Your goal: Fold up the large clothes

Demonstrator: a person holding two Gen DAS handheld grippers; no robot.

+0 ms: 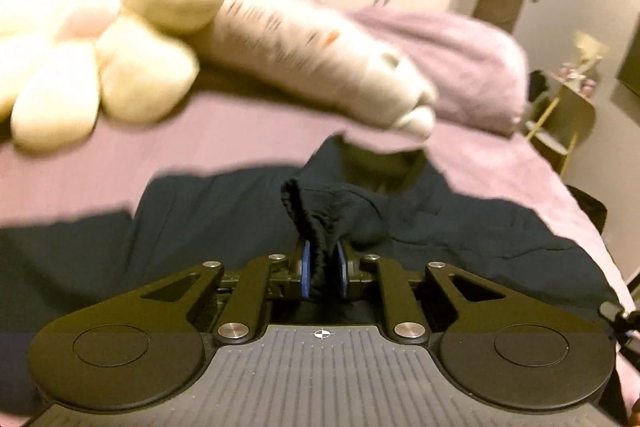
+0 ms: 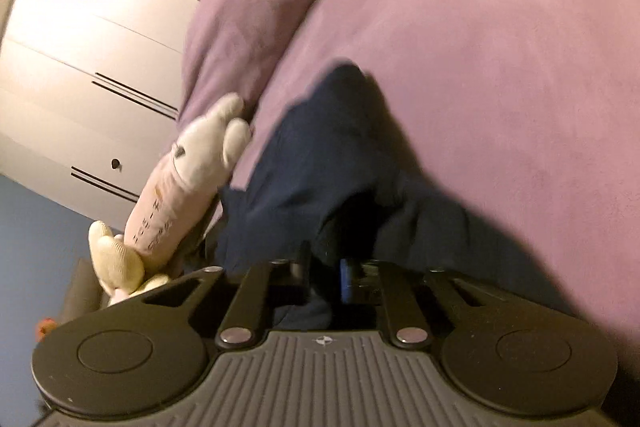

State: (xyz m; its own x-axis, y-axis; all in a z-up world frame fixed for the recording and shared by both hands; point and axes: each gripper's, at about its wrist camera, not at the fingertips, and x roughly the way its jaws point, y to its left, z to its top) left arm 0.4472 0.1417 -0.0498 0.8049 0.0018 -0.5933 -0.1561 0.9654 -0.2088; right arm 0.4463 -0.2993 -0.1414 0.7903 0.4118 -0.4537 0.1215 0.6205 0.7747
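A large navy blue garment [image 1: 460, 227] lies spread and rumpled on a bed with a lilac sheet [image 1: 200, 143]. My left gripper [image 1: 323, 267] is shut on a gathered, elasticated hem of the garment, which bunches up between the blue pads [image 1: 306, 267]. In the right wrist view the same navy garment [image 2: 320, 167] hangs over the lilac sheet [image 2: 500, 67]. My right gripper [image 2: 325, 275] is shut on a dark fold of it, with one blue pad [image 2: 345, 277] showing. The view is tilted and blurred.
A cream plush toy [image 1: 132, 39] and a long white-grey plush [image 1: 320, 55] lie at the head of the bed, next to a lilac pillow [image 1: 460, 55]. White wardrobe doors [image 2: 92, 39] stand behind. A small yellow-framed side table [image 1: 568, 111] stands at the bed's right.
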